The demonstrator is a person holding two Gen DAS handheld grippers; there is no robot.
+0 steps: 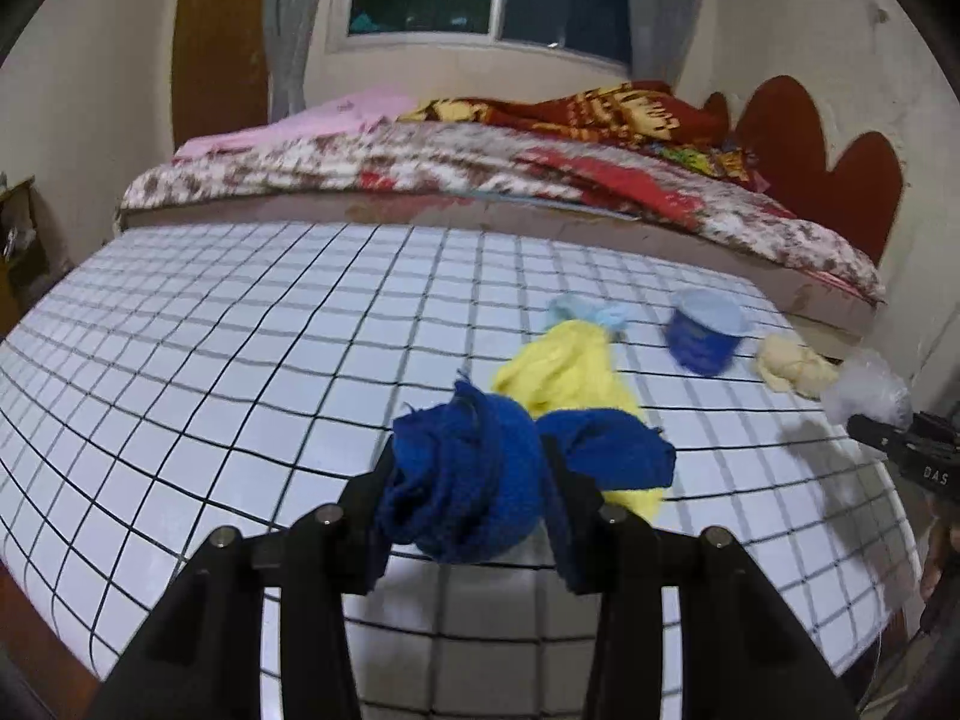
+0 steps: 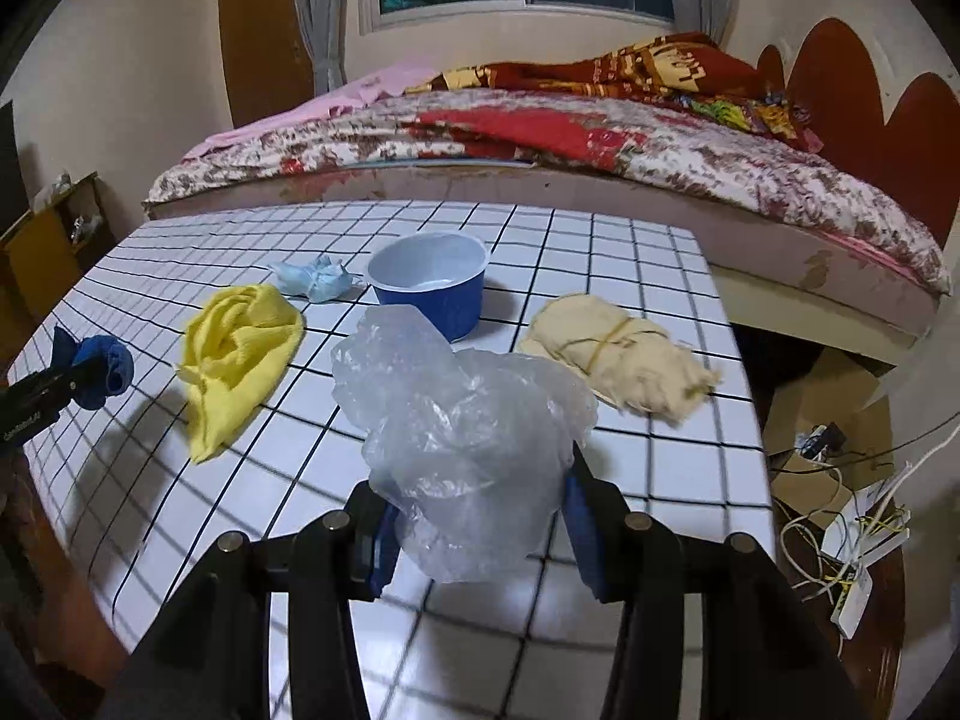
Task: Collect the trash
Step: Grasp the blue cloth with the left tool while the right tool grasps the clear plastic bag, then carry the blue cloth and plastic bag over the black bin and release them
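Landmark: blue plastic cup with white inside (image 2: 429,282), upright near the far middle of the white grid-pattern table (image 2: 630,468). Far left of cup: left gripper (image 1: 468,480) clamped on a bunched dark blue fabric rag (image 1: 462,480), lifted just above the tabletop. Left of cup: crumpled yellow cloth (image 2: 237,354), flat on the table. Just left of cup, nearly touching: small light-blue crumpled wad (image 2: 315,279). Directly in front of cup: right gripper (image 2: 474,516) pinching a crumpled clear plastic bag (image 2: 462,420), also off the surface. Right of cup: beige bundle tied with rubber bands (image 2: 624,354), untouched. Step, as I read it: pickup done on both sides, carry phase. No bin in either view, so next move needs a drop target located before release. Four pieces left on the table.
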